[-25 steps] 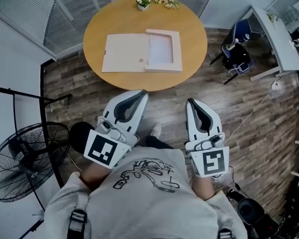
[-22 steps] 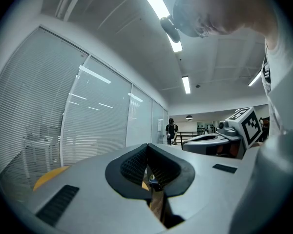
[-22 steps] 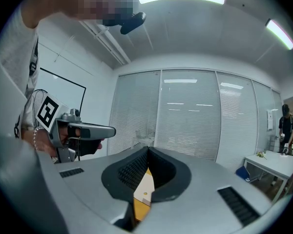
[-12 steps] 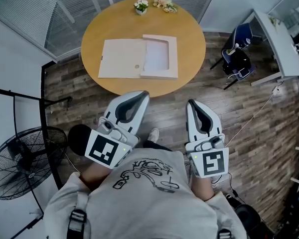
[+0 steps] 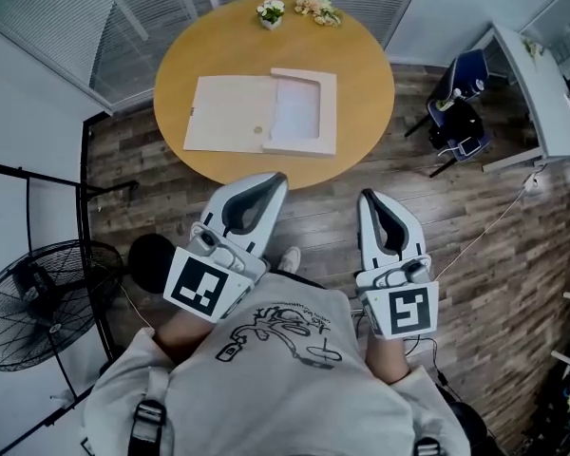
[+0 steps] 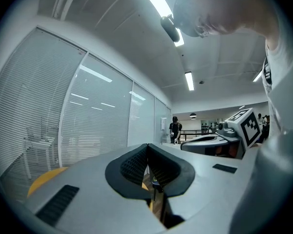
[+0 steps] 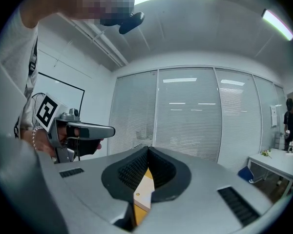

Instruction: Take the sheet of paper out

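Head view, left to right. At lower left, black floor fan on the plank floor. On the round wooden table, box file lying open: flat cream lid folded out to the left, shallow tray to the right.

Left gripper short of the table's near edge, jaws pressed together, nothing between them. Same closure in the left gripper view, ribbed pads touching at the tip.

Sheet of paper flat inside the tray, raised rim along its far, right and near sides. Long axis from the table's near edge toward its far edge, tipped slightly off square; one short edge toward the person, the other toward the flowers. Plain white, no visible marks or creases, paler than the surrounding cream card.

Right gripper beside the left, likewise short of the table, jaws closed and empty. In the right gripper view, pads meeting at the tip, a strip of table and cream lid showing below them.

Further right, blue chair and white desk.
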